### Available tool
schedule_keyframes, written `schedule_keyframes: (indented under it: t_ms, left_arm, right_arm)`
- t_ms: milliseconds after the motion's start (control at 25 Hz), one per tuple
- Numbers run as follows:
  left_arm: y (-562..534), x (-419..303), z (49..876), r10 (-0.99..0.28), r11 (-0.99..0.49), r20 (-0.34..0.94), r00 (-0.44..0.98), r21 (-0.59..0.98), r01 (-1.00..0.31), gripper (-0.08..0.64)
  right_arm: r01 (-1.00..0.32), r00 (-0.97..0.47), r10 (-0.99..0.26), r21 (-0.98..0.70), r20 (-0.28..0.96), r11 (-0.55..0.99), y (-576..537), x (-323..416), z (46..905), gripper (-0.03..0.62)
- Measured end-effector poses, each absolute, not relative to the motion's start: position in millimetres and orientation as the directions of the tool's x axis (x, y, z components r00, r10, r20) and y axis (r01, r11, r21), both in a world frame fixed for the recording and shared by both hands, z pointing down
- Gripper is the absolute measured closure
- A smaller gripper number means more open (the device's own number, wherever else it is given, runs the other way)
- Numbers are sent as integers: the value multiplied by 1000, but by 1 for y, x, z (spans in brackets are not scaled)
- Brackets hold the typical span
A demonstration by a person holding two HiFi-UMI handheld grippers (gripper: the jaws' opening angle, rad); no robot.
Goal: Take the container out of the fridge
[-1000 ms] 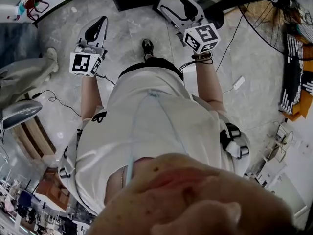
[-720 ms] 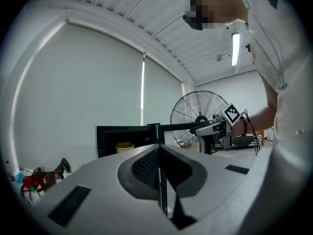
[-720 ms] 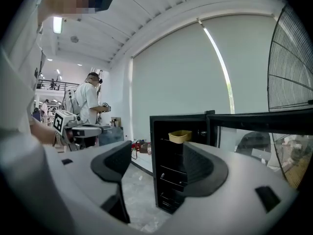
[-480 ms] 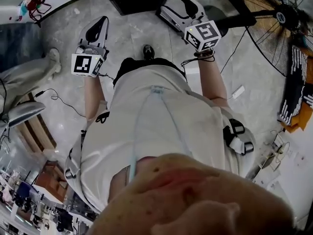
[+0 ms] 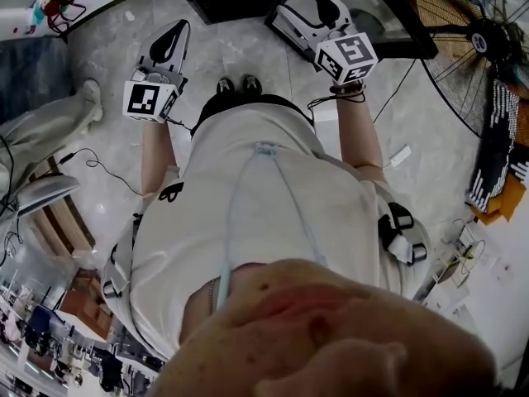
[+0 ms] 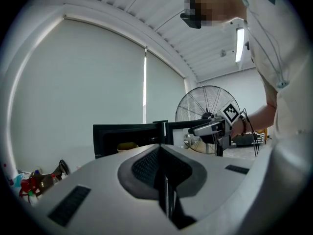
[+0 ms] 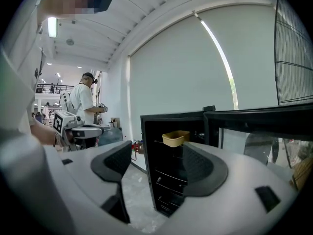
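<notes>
Before the open fridge [image 7: 168, 180], container [image 7: 175, 139] shelved; left fingers [image 6: 144, 168] together, right fingers [image 7: 199, 170] apart, empty.

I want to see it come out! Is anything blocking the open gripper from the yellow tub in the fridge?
Nothing visible does. The fridge has its door open, and the yellow tub sits high inside, in plain sight between the open jaws of the right gripper. Nothing shows between them.
</notes>
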State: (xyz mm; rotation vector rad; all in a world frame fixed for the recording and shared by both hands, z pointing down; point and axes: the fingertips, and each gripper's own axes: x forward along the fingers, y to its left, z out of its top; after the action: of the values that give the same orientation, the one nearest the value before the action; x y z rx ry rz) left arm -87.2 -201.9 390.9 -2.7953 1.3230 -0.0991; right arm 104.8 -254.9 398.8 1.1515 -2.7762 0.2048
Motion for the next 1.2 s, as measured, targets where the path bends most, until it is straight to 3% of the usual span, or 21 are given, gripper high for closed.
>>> schedule_keyframes:
  t_ms: [400,880,1200]
  left_arm:
    - [-235,-100,393,-753,-658,29,658,-64,-750,552]
    - [-264,-122,400,-758,-653,64,650,-62,-755,552]
    - [-269,-142,404,-777,-629,82,624,-59,-775,552]
  right_arm:
    - [-715,-694,-698,-59,177,696,-292,101,400,278]
    - [-621,-689,-658,221,304,752,-356,64,406,278]
    - [-503,-609,-671,448,423,739,-396,36,440,278]
